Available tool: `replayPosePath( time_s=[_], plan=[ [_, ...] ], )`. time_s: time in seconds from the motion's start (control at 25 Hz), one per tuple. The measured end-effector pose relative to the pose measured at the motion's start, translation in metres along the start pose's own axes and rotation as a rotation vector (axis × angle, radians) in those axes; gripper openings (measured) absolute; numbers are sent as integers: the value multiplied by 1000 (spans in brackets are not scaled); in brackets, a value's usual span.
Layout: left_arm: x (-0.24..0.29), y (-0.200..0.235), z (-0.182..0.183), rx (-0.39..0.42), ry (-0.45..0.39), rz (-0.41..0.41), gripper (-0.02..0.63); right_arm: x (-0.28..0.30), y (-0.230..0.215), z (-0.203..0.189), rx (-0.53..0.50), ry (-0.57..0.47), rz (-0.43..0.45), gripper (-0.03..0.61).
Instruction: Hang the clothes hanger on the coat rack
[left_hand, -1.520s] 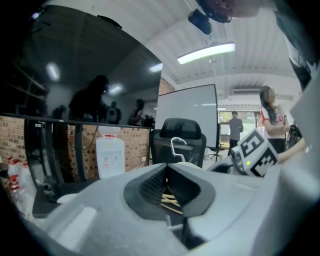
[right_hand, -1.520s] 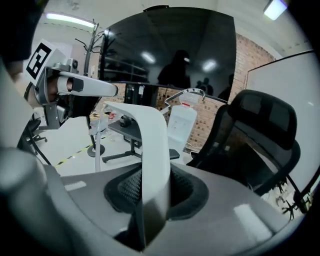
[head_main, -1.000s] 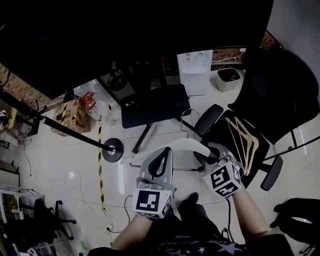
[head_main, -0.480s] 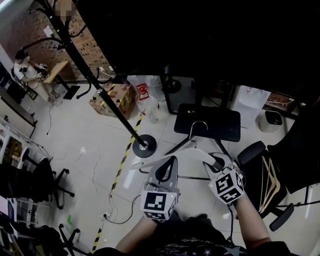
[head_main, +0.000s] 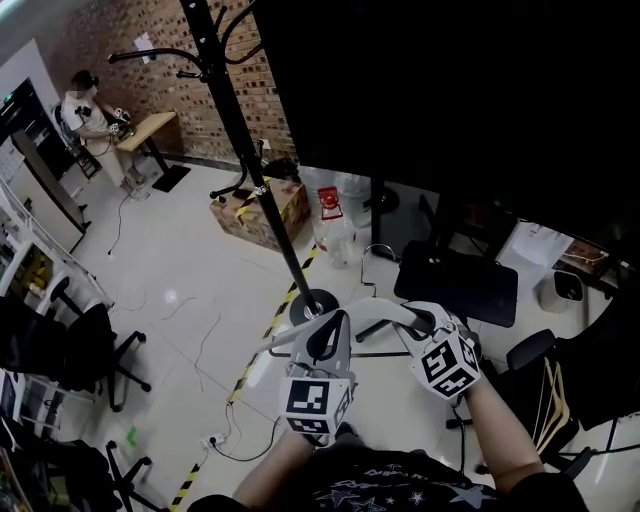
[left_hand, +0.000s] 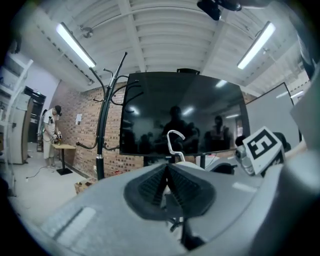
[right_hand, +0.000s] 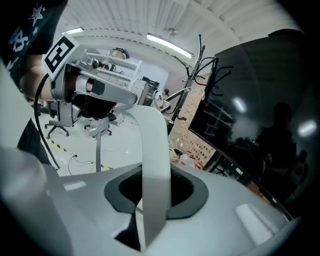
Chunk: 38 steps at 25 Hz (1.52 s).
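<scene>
The left gripper (head_main: 333, 328) is clamped shut on one shoulder of the white clothes hanger (head_main: 390, 308). The right gripper (head_main: 428, 322) is closed on the other shoulder, the white band running up between its pads. The hanger's metal hook (left_hand: 173, 142) stands just beyond the jaws, between the two grippers. The coat rack (head_main: 262, 190) rises ahead and to their left, its curved arms (head_main: 150, 53) well above them. The sound way, I judge, is to hold both grips firm and the hanger level, raise the hook over an arm, lower it on, then let go.
</scene>
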<state>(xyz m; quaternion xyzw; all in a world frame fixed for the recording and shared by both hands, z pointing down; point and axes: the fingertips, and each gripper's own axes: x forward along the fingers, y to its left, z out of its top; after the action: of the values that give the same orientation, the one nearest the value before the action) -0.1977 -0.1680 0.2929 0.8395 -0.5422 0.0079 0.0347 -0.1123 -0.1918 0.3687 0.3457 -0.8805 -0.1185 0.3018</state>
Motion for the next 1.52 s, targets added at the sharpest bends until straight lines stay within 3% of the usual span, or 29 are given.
replayPosePath(
  time_s=[0.44, 0.96, 1.16, 1.52],
  plan=[
    [8, 130, 3, 2, -17, 86, 5, 106, -9, 72, -154, -27, 1, 91],
    [39, 176, 9, -5, -33, 143, 5, 185, -43, 96, -201, -69, 39, 91],
    [53, 199, 10, 4, -47, 241, 5, 226, -61, 106, -194, -110, 112, 91],
    [101, 230, 10, 3, -15, 331, 5, 294, -82, 107, -215, -137, 236, 91]
  ],
)
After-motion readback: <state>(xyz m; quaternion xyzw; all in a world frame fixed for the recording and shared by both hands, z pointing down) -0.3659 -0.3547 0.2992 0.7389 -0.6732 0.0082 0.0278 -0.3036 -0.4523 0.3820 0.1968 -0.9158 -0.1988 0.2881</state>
